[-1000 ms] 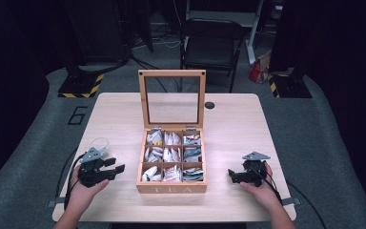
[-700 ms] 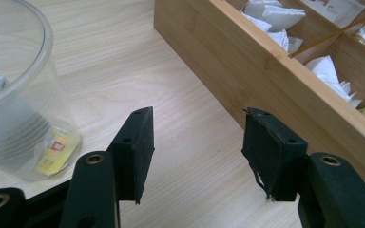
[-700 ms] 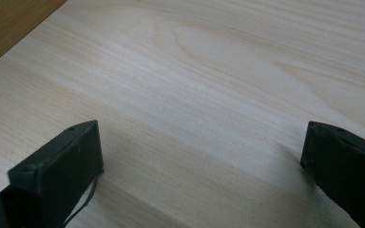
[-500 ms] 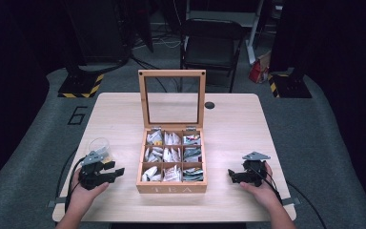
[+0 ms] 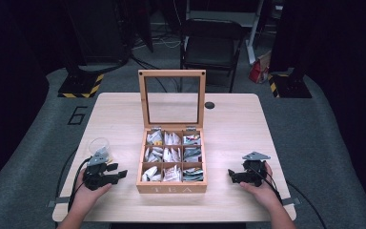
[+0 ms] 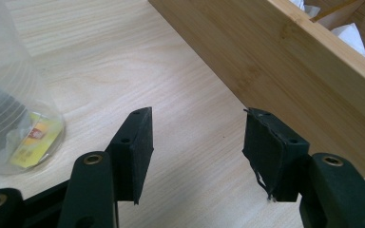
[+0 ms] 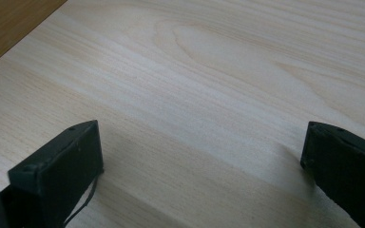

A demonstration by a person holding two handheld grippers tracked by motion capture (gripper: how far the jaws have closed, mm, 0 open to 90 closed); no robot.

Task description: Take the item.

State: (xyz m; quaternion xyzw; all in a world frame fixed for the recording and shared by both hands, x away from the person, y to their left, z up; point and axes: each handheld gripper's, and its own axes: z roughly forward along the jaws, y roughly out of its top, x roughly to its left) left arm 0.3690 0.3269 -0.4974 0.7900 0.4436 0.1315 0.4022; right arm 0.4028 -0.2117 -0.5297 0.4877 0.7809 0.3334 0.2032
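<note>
Left gripper [image 6: 197,142], jaws spread empty, faces a cup [image 6: 9,95] holding a yellow packet [image 6: 37,142].

The tabletop [image 5: 228,119] is pale wood with rounded corners, standing on a grey floor [image 5: 324,143]; at its centre rests a wooden tea box [image 5: 171,183], lid upright at the 12 o'clock side, its nine compartments stuffed with sachets; at about 9 o'clock from the box, well apart from it, stands a clear plastic cup [image 5: 99,147] with a yellow tea bag [image 6: 37,140] lying inside; a small dark round spot [image 5: 209,105] sits near the 1 o'clock corner of the lid.
</note>
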